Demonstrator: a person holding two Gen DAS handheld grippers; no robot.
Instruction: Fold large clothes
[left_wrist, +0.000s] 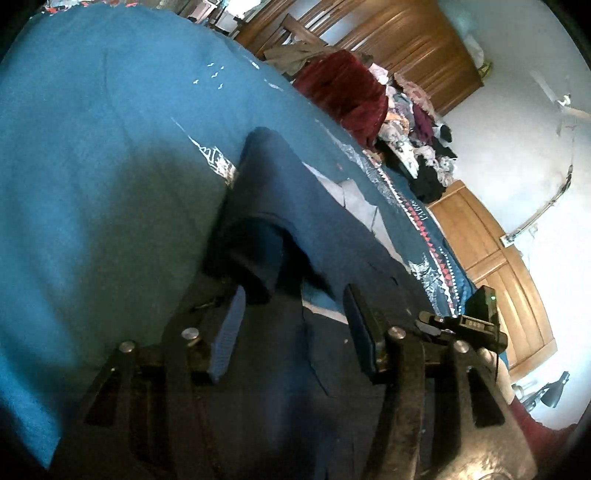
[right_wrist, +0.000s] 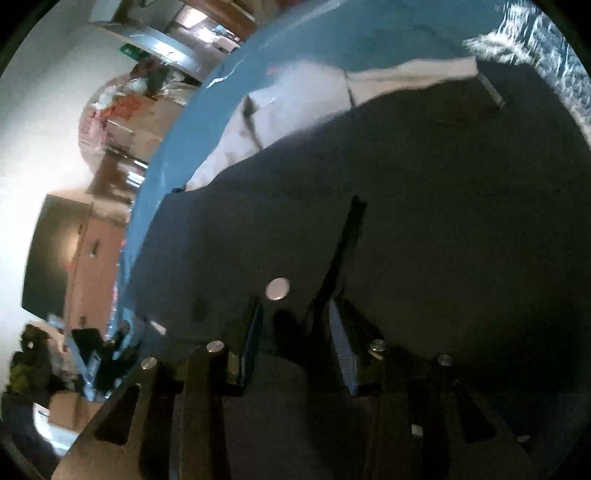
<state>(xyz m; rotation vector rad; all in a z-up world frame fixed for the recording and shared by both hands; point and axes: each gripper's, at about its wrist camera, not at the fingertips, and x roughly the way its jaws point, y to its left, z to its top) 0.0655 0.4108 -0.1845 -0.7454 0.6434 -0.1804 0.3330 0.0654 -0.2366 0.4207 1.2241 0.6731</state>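
Dark navy trousers (left_wrist: 317, 229) lie spread on a blue bedspread (left_wrist: 92, 166). Near my left gripper (left_wrist: 293, 328) one edge of them is rolled into a thick fold (left_wrist: 255, 266). That gripper hovers low over the cloth, open wide, with the fold just ahead of its left finger. In the right wrist view the trousers (right_wrist: 424, 192) show a metal button (right_wrist: 277, 288), a fly seam (right_wrist: 347, 240) and white pocket lining (right_wrist: 295, 99). My right gripper (right_wrist: 295, 332) sits at the waistband just behind the button, jaws apart, with dark cloth lying between them.
A heap of mixed clothes (left_wrist: 417, 144) and a dark red garment (left_wrist: 347, 92) lie at the bed's far side. Wooden wardrobes (left_wrist: 498, 266) stand behind. A black device with a green light (left_wrist: 480, 317) and a red sleeve (left_wrist: 535, 428) are at right.
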